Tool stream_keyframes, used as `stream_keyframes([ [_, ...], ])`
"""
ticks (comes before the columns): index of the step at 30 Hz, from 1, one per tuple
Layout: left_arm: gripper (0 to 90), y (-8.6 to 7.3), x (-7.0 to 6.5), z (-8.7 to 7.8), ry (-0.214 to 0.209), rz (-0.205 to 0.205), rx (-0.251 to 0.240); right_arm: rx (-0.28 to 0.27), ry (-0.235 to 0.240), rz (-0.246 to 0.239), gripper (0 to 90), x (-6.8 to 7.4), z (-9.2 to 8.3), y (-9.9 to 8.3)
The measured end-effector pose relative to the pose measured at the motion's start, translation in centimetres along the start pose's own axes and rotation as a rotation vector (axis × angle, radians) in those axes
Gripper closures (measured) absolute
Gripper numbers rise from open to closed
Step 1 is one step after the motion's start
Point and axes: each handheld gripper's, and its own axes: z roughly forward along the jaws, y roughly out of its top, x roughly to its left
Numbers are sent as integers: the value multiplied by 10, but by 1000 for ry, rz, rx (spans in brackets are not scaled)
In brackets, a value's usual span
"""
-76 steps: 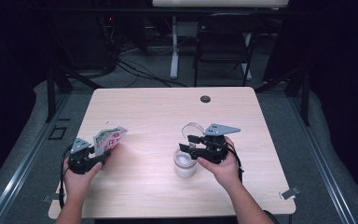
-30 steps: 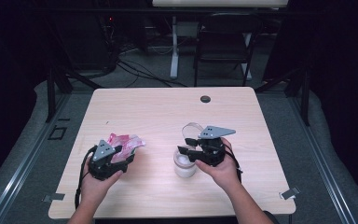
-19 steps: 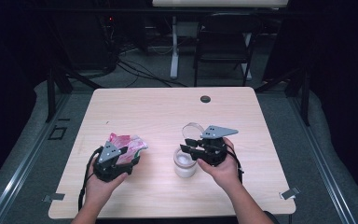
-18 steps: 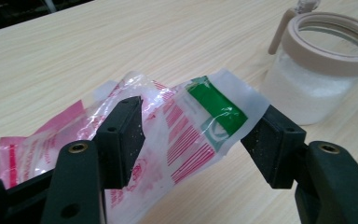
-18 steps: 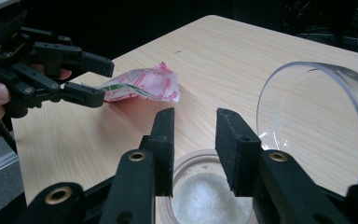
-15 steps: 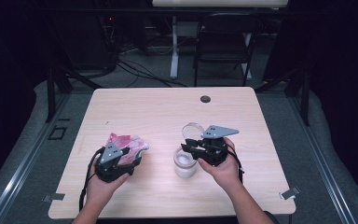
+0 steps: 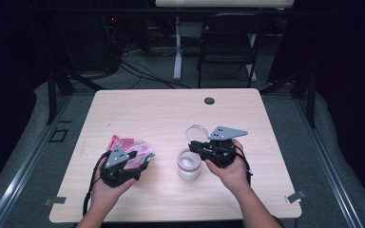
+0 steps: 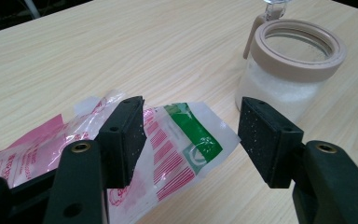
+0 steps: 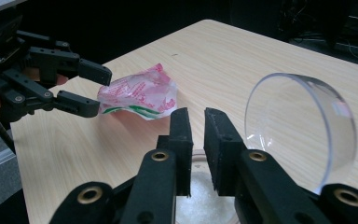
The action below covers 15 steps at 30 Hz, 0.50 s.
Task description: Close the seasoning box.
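Note:
A pink, white and green plastic bag lies on the table left of a jar of white powder with a beige rim. My left gripper is open over the bag's near end; one pad hangs above the plastic, the other beside it. The jar stands just beyond. My right gripper hovers over the jar's mouth. Its jaws have just been closing and now stand a narrow gap apart, with nothing seen pinched between them. The jar's clear lid stands flipped open on its right.
The wooden table has a black round plug near its far edge. Behind the table stand a dark chair and floor cables. The left gripper and bag lie across from the right gripper.
The left hand has carried the bag right, from near the table's left edge toward the jar. The right hand has stayed beside the jar.

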Motion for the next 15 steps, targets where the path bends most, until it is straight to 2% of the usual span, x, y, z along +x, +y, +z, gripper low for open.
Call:
stream_keyframes([
  [3, 412, 0, -2, 0, -6, -7, -4, -3, -10, 7, 854, -4, -4, 1],
  [7, 414, 1, -5, 1, -8, 3, 2, -16, -27, 17, 898, -10, -11, 2],
  [15, 413, 3, -8, 1, -11, 12, -1, -45, -68, 52, 900, -25, -26, 3],
])
